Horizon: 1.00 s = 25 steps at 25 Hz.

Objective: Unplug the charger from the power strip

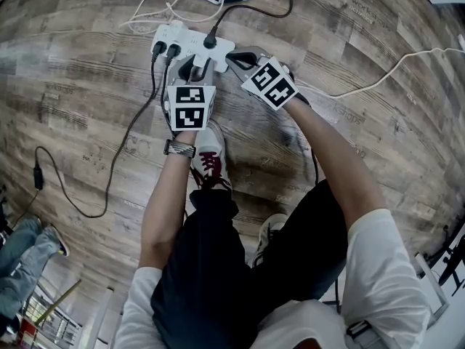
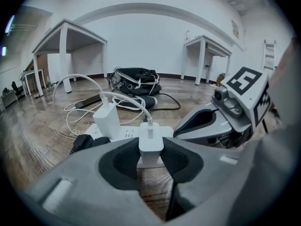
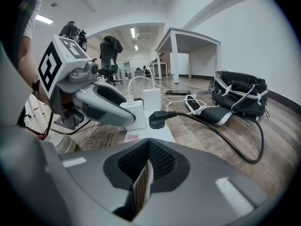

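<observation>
Two grippers were down at the power strip [image 1: 190, 43], which lay on the wood floor [image 1: 349, 137] toward twelve o'clock in the head view. Left gripper [image 2: 150, 158] was partly closed, its pads pinching the white charger [image 2: 151, 140] by both sides. That charger stood plugged on the strip, white cable [image 2: 127, 100] rising from its top. Right gripper [image 3: 147, 147], at three o'clock of the left one, had its jaws pressed almost together with only a thin slit between the pads. Its tips were at the strip's end, a black plug [image 3: 160, 119] just beyond at twelve o'clock. One small label [image 3: 133, 137] on the strip carried print too small to read.
</observation>
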Available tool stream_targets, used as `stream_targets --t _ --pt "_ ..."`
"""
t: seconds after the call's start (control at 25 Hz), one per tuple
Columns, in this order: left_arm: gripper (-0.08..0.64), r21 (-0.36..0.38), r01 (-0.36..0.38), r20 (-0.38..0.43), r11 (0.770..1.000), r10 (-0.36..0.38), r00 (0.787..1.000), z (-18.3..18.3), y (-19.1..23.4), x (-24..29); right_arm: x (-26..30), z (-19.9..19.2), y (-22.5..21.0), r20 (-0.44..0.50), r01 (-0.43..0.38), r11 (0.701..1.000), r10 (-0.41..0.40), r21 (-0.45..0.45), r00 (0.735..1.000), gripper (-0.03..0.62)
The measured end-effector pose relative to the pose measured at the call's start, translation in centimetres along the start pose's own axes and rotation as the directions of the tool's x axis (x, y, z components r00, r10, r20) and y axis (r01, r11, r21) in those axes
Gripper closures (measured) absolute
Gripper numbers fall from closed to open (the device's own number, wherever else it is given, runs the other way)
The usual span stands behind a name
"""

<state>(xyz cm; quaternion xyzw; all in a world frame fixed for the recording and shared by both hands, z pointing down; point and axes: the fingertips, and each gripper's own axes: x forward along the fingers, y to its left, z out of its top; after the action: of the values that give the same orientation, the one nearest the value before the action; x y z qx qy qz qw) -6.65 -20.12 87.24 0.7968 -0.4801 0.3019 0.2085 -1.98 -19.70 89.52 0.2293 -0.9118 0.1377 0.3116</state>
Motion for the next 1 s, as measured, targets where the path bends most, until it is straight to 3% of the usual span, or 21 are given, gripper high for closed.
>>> stream_targets --t 0.08,0.28,0.44,0.6,0.64,0.72,0.8,0.92,1.0 --pt "0.42 -0.017 0.002 -0.002 1.0 -0.003 1.0 0.0 0.0 0.0 0.0 0.0 0.0 -0.001 -0.001 1.0 0.001 -0.001 1.0 0.591" --pt "0.419 -0.156 0.053 0.0 0.986 -0.053 0.999 0.1 0.3 -0.1 -0.1 0.1 -0.1 -0.003 0.0 1.0 0.0 -0.006 1.0 0.591" --pt "0.42 -0.122 0.035 -0.007 0.992 -0.037 0.999 0.0 0.3 -0.2 -0.1 0.1 -0.1 -0.006 0.001 1.0 -0.001 -0.01 1.0 0.591" --pt "0.42 -0.025 0.005 0.011 1.0 -0.004 1.0 0.9 0.0 -0.6 -0.1 0.0 -0.1 -0.006 0.003 1.0 -0.003 -0.011 1.0 0.591" --pt "0.42 -0.022 0.01 0.022 1.0 -0.01 1.0 1.2 -0.1 -0.8 -0.1 0.1 -0.2 -0.005 0.002 1.0 -0.002 -0.011 1.0 0.59" --pt "0.42 -0.094 0.059 0.047 0.994 -0.054 0.997 1.6 -0.2 -0.8 -0.1 0.1 -0.2 -0.005 0.001 1.0 -0.001 -0.012 1.0 0.591" --pt "0.42 -0.23 0.138 0.091 0.963 -0.12 0.989 1.8 -0.1 -0.9 -0.1 0.1 -0.1 -0.006 0.002 1.0 -0.002 -0.013 1.0 0.591" --pt "0.42 -0.416 0.26 0.177 0.872 -0.203 0.963 1.9 0.0 -1.0 -0.2 0.1 -0.1 -0.006 0.002 1.0 -0.002 -0.014 1.0 0.591" --pt "0.42 -0.475 0.295 0.196 0.829 -0.227 0.954 1.5 0.1 -0.9 -0.1 0.0 -0.1 -0.006 0.001 1.0 -0.001 -0.013 1.0 0.591"
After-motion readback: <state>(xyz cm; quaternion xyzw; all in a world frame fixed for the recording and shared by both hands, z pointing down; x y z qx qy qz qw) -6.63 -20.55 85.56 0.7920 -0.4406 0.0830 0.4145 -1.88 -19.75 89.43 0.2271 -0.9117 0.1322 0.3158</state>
